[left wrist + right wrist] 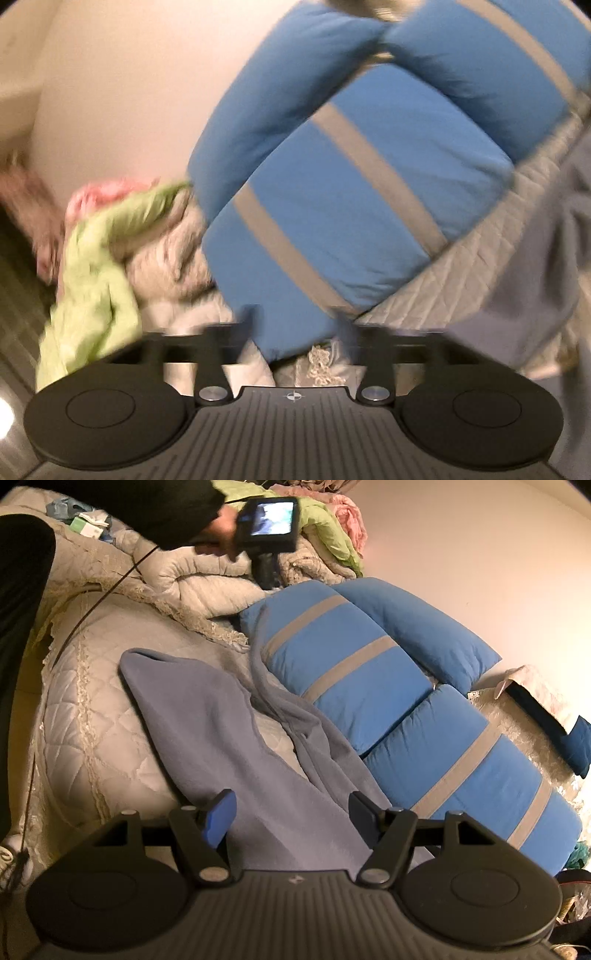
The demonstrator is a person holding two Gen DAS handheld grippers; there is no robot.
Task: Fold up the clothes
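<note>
Fleece (221, 720), grey-blue, is lying on the quilted bed (92, 709) beside the blue cushions (351, 672); you are holding your right gripper (291, 819) spread over it, your left gripper (295, 325) spread too, gripping nothing.

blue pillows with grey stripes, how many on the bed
3. One lies mid-bed beside the grey-blue blanket, one nearer the right claw's side, and one behind them against the wall, no stripes showing on it. More may be hidden.
</note>
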